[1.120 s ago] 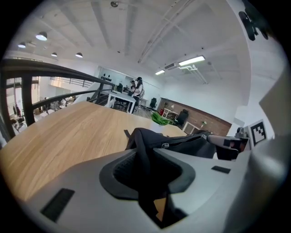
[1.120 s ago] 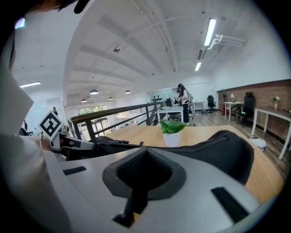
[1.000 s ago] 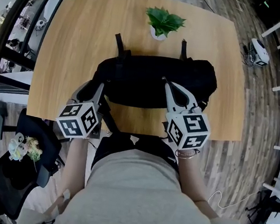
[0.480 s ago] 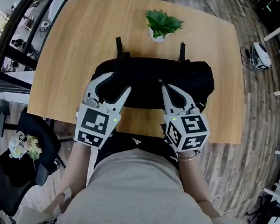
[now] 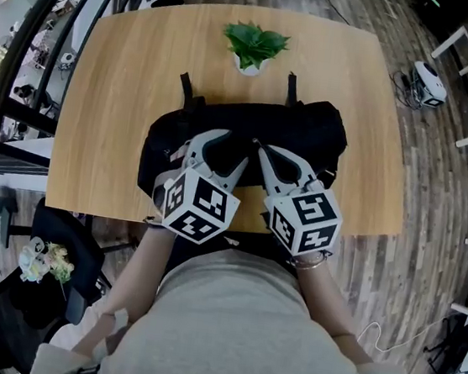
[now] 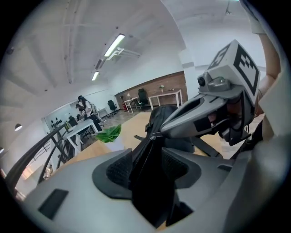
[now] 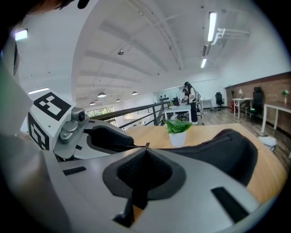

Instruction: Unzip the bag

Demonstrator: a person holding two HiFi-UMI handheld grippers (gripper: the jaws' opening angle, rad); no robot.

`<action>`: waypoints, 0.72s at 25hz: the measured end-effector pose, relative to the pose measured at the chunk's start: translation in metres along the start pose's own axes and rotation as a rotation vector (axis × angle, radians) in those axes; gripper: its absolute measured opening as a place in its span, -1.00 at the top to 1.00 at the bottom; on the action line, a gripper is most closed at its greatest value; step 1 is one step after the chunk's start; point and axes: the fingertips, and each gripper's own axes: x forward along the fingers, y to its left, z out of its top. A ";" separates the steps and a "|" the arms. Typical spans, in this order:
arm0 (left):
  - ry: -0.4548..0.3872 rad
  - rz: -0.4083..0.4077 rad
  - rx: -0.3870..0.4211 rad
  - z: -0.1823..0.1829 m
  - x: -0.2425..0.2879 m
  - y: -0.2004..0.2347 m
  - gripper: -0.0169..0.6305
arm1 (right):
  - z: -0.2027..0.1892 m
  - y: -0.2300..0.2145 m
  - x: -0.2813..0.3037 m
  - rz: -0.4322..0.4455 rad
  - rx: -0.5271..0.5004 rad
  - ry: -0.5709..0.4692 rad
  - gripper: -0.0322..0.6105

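Bag (image 5: 308,136) lies by near edge of table (image 5: 120,83); plant (image 5: 251,44) beyond.

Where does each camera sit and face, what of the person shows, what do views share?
Head view: on the head, steeply down at table, bag, left gripper, right gripper; torso, forearms show.
Left gripper view: rides it, along its fingers, just opening astride the bag's zipper ridge, toward the right gripper shut on the zipper pull; arm at right.
Right gripper view: rides it, along shut fingers toward the plant; no body part clear.
Shared: plant in all three.
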 end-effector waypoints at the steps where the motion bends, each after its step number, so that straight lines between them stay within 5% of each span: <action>1: 0.012 0.001 0.018 -0.001 0.004 -0.002 0.27 | -0.001 0.000 0.000 0.000 -0.001 0.002 0.87; 9: 0.015 0.024 0.010 -0.004 0.012 -0.001 0.74 | 0.000 -0.003 0.000 -0.006 -0.006 -0.004 0.87; 18: 0.011 0.033 -0.030 -0.007 0.010 -0.001 0.80 | -0.003 -0.003 0.000 0.001 0.002 -0.004 0.87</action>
